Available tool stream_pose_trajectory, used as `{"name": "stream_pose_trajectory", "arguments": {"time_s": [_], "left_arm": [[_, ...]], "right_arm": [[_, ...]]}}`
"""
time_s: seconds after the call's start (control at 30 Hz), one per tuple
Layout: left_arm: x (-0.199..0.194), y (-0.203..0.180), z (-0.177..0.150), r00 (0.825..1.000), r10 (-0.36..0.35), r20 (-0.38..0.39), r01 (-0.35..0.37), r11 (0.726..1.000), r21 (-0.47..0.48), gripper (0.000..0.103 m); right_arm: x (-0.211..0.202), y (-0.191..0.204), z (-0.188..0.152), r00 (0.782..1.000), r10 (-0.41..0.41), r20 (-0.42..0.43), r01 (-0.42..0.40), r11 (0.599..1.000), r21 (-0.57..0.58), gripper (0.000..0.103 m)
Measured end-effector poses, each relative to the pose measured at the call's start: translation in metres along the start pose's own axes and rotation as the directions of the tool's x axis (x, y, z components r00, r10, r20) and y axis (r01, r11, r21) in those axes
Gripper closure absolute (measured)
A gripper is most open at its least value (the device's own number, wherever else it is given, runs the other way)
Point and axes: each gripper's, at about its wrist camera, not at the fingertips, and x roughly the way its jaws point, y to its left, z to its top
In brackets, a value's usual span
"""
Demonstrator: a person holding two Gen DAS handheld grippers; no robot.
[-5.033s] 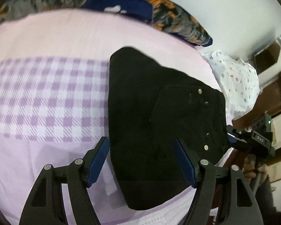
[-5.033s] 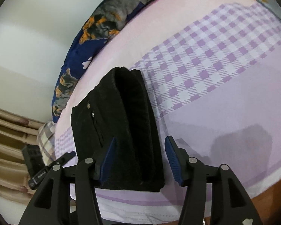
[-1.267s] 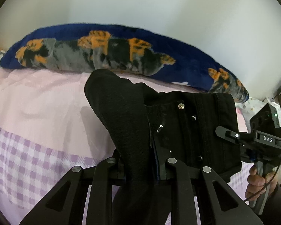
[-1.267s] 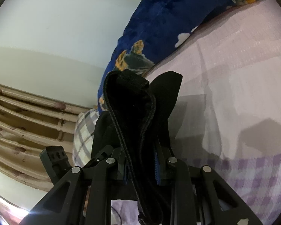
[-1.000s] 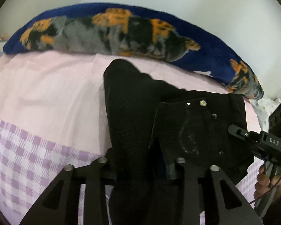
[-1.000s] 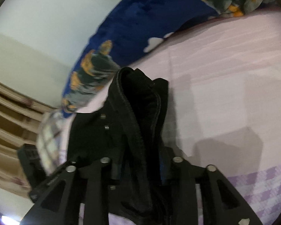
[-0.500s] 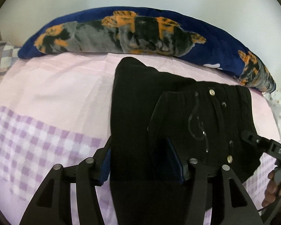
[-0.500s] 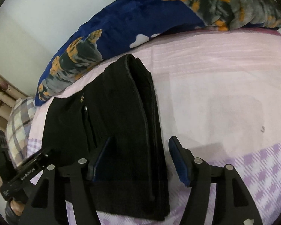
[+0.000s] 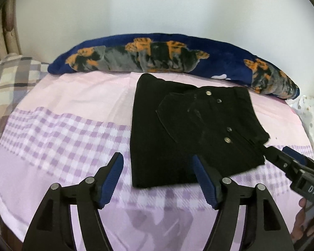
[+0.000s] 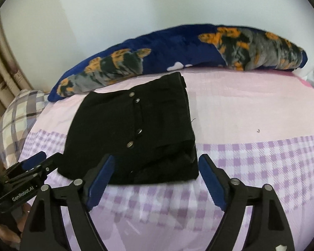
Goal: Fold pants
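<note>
Both tools, left tool and right tool, hang spread and empty just short of the pants; folded bundle lies flat on the bed, near the blue pillow; fold looks finished.

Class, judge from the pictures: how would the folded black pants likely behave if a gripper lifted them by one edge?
The black pants lie in soft stacked layers, so they would probably sag and partly unfold. On the bed sheet they would likely drag and bunch rather than slide. Rolling seems unlikely: the bundle lies flat.
</note>
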Motion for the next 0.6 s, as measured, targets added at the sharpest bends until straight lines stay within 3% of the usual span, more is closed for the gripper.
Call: {"name": "stream_pose_trajectory", "arguments": {"time_s": [0.2,0.4,0.6], "left_arm": [[-0.025,-0.011,-0.016,0.999,0.010,0.030,-0.010,1.000,0.019,0.031],[-0.040,-0.016,-0.031,0.998,0.043,0.048,-0.044,0.999,0.017,0.027],[-0.049,-0.021,-0.043,0.996,0.067,0.055,-0.069,0.997,0.030,0.027]], "right_arm": [[-0.024,0.006,-0.019,1.000,0.005,0.030,-0.006,1.000,0.023,0.015],[-0.040,0.012,-0.030,0.995,-0.059,0.077,0.060,0.998,-0.015,0.010],[-0.047,0.015,-0.033,0.994,-0.058,0.096,0.059,0.998,-0.012,0.007]]}}
